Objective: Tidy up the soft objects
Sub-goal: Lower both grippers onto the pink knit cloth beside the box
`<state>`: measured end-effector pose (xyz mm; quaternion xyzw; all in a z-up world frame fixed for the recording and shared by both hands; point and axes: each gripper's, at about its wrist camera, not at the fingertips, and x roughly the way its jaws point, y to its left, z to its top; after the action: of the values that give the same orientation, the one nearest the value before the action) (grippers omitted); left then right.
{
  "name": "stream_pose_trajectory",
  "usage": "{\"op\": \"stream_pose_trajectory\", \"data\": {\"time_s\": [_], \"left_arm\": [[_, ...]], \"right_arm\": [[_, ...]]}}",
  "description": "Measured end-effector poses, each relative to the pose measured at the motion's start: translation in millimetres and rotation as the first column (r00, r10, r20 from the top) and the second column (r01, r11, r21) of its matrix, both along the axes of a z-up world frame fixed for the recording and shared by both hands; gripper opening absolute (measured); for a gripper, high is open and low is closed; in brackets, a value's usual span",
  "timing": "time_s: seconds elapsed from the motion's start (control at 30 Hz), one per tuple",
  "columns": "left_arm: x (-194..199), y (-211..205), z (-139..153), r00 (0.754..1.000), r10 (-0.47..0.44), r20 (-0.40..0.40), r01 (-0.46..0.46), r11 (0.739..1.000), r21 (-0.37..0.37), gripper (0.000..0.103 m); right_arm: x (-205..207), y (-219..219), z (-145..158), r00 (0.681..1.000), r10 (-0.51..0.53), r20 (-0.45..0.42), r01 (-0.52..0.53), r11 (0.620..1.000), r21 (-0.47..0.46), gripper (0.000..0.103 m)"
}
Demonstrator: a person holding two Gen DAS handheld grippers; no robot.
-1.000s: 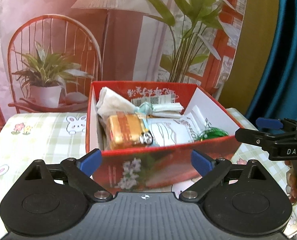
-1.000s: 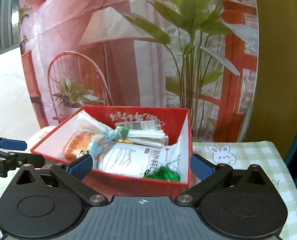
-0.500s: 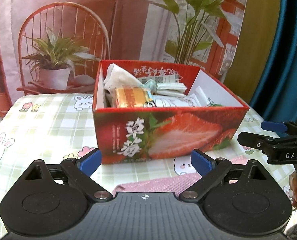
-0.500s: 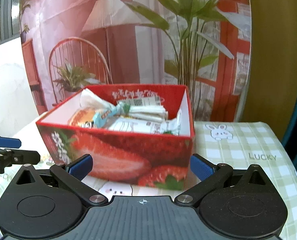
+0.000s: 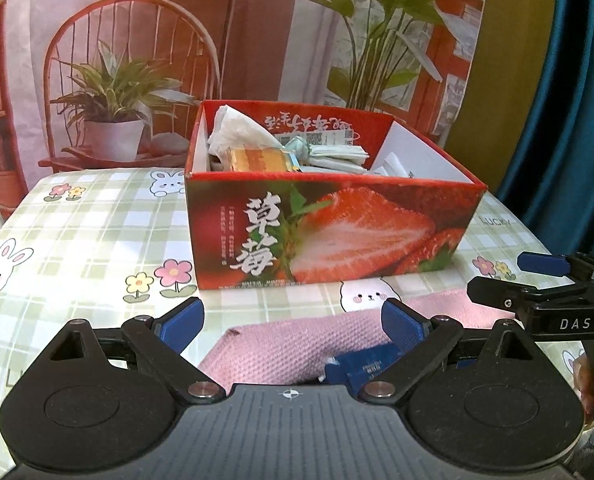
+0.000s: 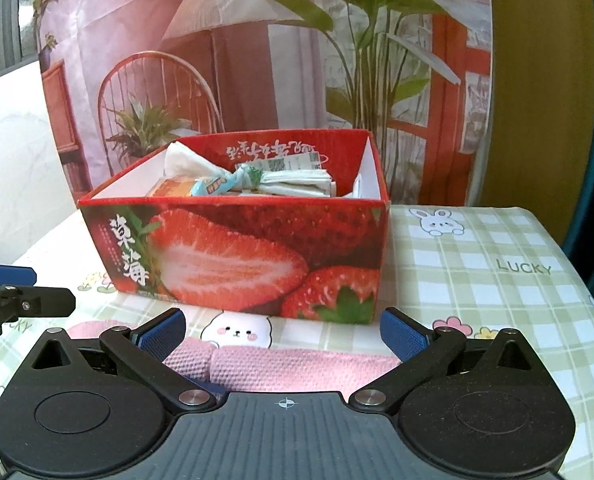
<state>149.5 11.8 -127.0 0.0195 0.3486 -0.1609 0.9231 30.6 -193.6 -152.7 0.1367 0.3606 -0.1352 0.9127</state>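
Observation:
A red strawberry-print box (image 5: 329, 232) (image 6: 237, 256) stands on the table, holding white tissue (image 5: 237, 130), an orange packet (image 5: 257, 160), a blue-green wrapper (image 6: 221, 184) and folded white packs (image 6: 297, 180). In front of it lies a pink knitted cloth (image 5: 293, 344) (image 6: 289, 368) with a dark blue tag (image 5: 365, 368). My left gripper (image 5: 293, 320) is open just above the cloth's left part. My right gripper (image 6: 283, 332) is open over its right part, and shows at the right edge of the left wrist view (image 5: 537, 284).
A green checked tablecloth (image 5: 77, 232) (image 6: 497, 272) with rabbits and flowers covers the table. A printed backdrop of a chair and plants (image 5: 137, 60) hangs behind the box. A teal curtain (image 5: 569, 100) is at right. A hand (image 5: 593, 376) holds the right gripper's grip.
Both grippers have drawn back from above the box and come down toward the table. The box's front face and the pink cloth have come into view beneath the fingers.

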Motion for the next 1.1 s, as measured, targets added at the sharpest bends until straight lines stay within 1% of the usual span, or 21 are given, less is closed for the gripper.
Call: {"op": "stream_pose_trajectory", "data": {"time_s": [0.3,0.43,0.53,0.63,0.7,0.73,0.8,0.83,0.9,0.97,1.1], "left_arm": [[-23,2,-5,1.000,-0.024,-0.014,0.024,1.000,-0.009,0.096],[-28,2,-12,0.999,-0.031,-0.036,0.031,0.999,-0.022,0.093],[-28,6,-17,0.998,-0.020,-0.056,0.018,0.999,-0.040,0.092],[-21,13,-22,0.997,0.001,-0.075,-0.006,0.998,-0.061,0.085],[-13,17,-27,0.996,0.013,-0.091,-0.019,0.997,-0.068,0.078],[-7,18,-31,0.995,0.021,-0.099,-0.028,0.997,-0.069,0.077],[4,19,-37,0.993,0.039,-0.113,-0.046,0.997,-0.067,0.072],[9,19,-39,0.992,0.044,-0.121,-0.052,0.996,-0.066,0.071],[20,18,-44,0.990,0.050,-0.133,-0.058,0.997,-0.059,0.070],[30,13,-47,0.989,0.045,-0.138,-0.052,0.998,-0.047,0.070],[46,5,-57,0.986,0.042,-0.161,-0.046,0.999,-0.025,0.070]], "right_arm": [[-24,9,-2,1.000,-0.005,-0.004,0.005,1.000,0.010,0.103],[-33,12,-9,1.000,-0.012,-0.026,0.012,1.000,0.018,0.103],[-37,14,-13,0.999,-0.018,-0.040,0.018,1.000,0.019,0.103],[-41,13,-15,0.999,-0.025,-0.047,0.025,1.000,0.009,0.102],[-42,7,-16,0.999,-0.033,-0.042,0.034,0.999,0.012,0.102],[-41,3,-17,0.999,-0.040,-0.038,0.040,0.999,0.015,0.101],[-39,-6,-21,0.998,-0.052,-0.037,0.053,0.998,0.020,0.094],[-36,-11,-23,0.998,-0.058,-0.040,0.059,0.998,0.024,0.092],[-30,-21,-29,0.997,-0.069,-0.047,0.070,0.997,0.033,0.084],[-23,-28,-35,0.996,-0.071,-0.054,0.072,0.997,0.027,0.081],[-11,-37,-46,0.994,-0.074,-0.077,0.076,0.997,0.019,0.080]]}}
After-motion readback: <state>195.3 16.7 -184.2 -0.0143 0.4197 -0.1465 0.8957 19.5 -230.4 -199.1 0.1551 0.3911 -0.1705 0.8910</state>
